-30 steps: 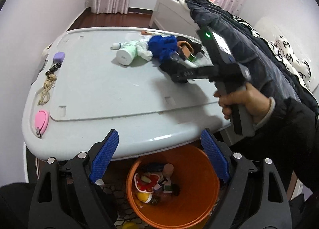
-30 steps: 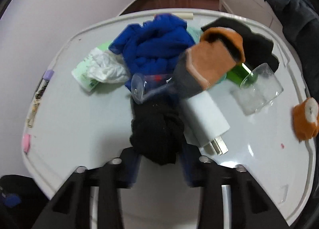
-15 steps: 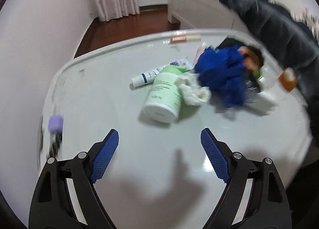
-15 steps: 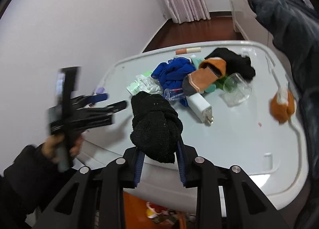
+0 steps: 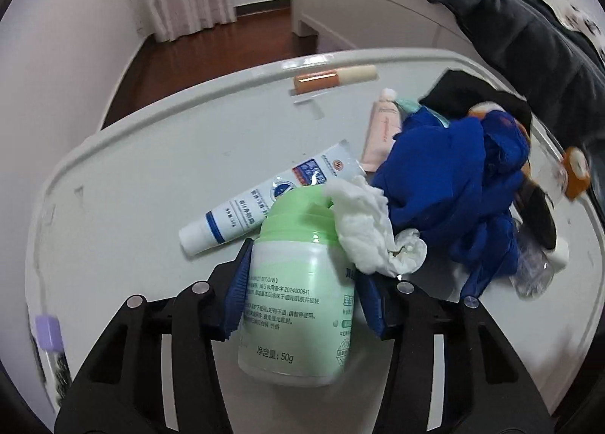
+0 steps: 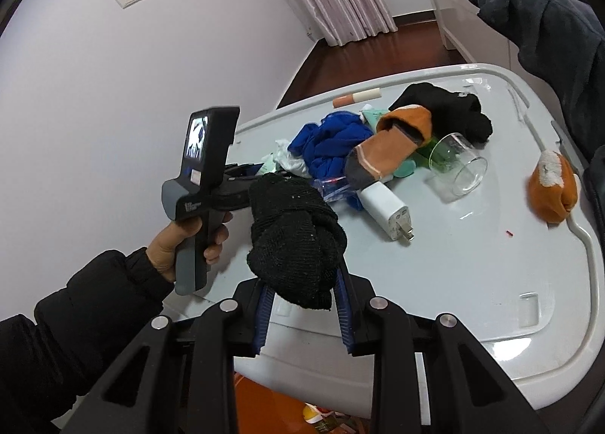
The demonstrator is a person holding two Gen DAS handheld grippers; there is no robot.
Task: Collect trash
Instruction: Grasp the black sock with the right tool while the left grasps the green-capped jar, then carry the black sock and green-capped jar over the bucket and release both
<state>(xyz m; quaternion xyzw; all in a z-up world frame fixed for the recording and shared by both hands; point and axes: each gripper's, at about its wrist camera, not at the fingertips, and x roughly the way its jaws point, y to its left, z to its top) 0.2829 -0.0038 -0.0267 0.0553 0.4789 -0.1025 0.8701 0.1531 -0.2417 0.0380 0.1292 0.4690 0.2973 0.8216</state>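
Observation:
My left gripper [image 5: 302,290] is closed around a white and green jar [image 5: 298,301] lying on the grey table [image 5: 151,176]; its blue pads touch both sides. A crumpled white tissue [image 5: 370,229] rests against the jar's cap. My right gripper [image 6: 302,305] is shut on a balled black sock [image 6: 295,241] and holds it above the table's near edge [image 6: 378,358]. The left gripper's body [image 6: 204,184] shows in the right wrist view. The orange bin [image 6: 264,411] shows below the table edge.
On the table lie a blue cloth [image 5: 453,188], a white tube [image 5: 264,199], a pink tube [image 5: 382,131], a lip-gloss stick [image 5: 336,79], an orange sock [image 6: 393,146], a glass cup [image 6: 457,169], a white charger [image 6: 385,210] and an orange item [image 6: 552,188]. A bed with dark clothes [image 5: 491,17] stands behind.
My left gripper moved from above the bin onto the table and closed around the jar. My right gripper lifted the black sock off the table and drew it back to the near edge.

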